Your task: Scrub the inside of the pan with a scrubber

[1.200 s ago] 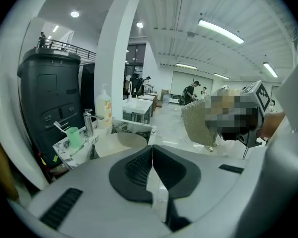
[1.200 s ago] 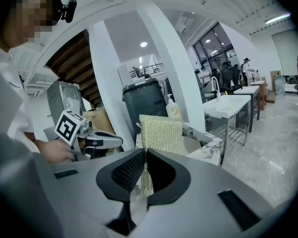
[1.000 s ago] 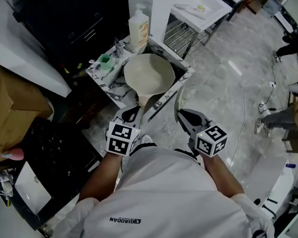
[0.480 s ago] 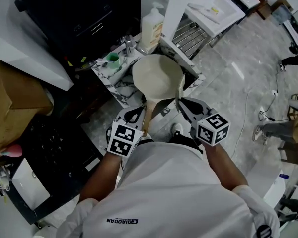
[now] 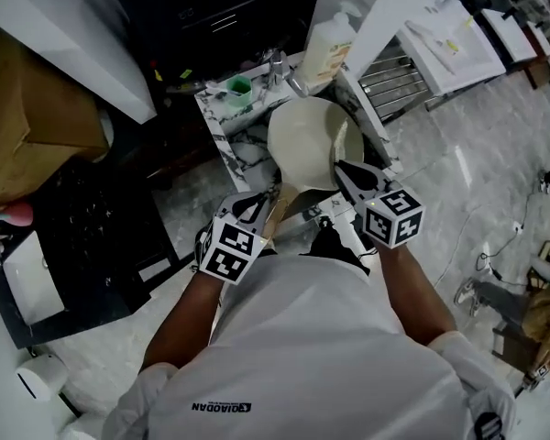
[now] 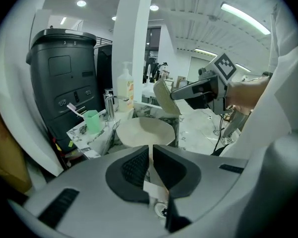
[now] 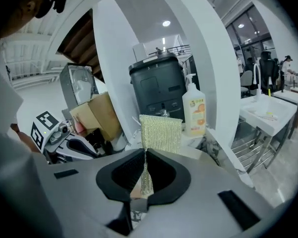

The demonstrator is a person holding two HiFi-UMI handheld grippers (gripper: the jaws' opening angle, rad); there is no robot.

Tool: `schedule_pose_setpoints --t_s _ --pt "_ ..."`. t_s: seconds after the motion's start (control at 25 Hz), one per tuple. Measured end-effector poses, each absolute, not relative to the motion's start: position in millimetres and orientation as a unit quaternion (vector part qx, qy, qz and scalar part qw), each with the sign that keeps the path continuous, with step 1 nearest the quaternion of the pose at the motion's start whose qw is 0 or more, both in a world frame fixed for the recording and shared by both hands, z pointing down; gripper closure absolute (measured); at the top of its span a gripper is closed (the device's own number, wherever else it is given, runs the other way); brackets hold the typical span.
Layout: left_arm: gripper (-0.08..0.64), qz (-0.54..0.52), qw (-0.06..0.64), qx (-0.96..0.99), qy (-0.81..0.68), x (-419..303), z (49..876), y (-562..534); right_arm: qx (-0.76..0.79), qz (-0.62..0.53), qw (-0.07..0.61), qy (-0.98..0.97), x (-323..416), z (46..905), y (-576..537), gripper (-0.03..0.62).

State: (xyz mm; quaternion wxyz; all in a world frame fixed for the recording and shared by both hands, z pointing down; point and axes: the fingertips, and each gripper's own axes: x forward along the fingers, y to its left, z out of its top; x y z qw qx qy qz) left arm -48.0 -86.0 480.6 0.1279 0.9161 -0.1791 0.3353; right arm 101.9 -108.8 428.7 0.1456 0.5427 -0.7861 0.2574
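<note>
Your L gripper [image 5: 257,214] is clamped tight on the pan's handle [image 5: 281,207]. Its jaws nearly meet, w/ only the thin cream strip between the pads. The pan [image 5: 302,140] is out in front of you, inside facing up, over the marble-patterned tabletop [image 5: 243,156]. Can't tell if its base rests on anything. Your R gripper [image 5: 346,168] is closed on the bottom edge of the scrubber [image 7: 161,133]. The scrubber stands up out of the jaws right at the pan's right rim, not yet down in the bowl.

Handling, as I judge it: the pan is stiff, smooth-coated & prob. slick inside. W/ that long flat handle it'll want to twist or tip when you press on one side. You're holding it well back from the bowl, so leverage is poor; press near the bowl's middle, or brace it vs. sthg firm.

The scrubber is the opposite: a thin, light, floppy rectangle w/ a glittery woven mesh face, rough enough to bite. Pinched by one edge, it'll likely fold under pressure, so lay the flat face down & drag it; don't stab w/ the edge.

The bowl is round, shallow & matte cream. A plastic pump soap bottle [image 5: 328,39] & a green cup [image 5: 241,87] stand on the tabletop behind it, near enough to knock.
</note>
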Motion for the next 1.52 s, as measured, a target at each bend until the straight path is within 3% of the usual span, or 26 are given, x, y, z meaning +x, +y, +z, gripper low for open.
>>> schedule_pose_setpoints --t_s 0.24,0.68,0.96,1.52 --pt "0.537 0.361 0.164 0.882 -0.255 -26.9 503.3 -91.7 0.471 0.286 0.169 -0.817 121.1 470.0 -141.8 0.54" --pt "0.393 0.474 0.19 0.815 -0.272 13.2 578.6 -81.3 0.387 0.312 0.227 -0.838 151.6 550.6 -200.6 0.541" --pt "0.382 0.513 0.191 0.791 -0.274 17.1 609.5 -84.5 0.391 0.36 0.206 -0.822 146.4 594.7 -250.4 0.541" --pt "0.353 0.525 0.215 0.791 -0.231 29.9 633.2 -84.5 0.407 0.338 0.247 -0.812 140.7 643.2 -279.5 0.541"
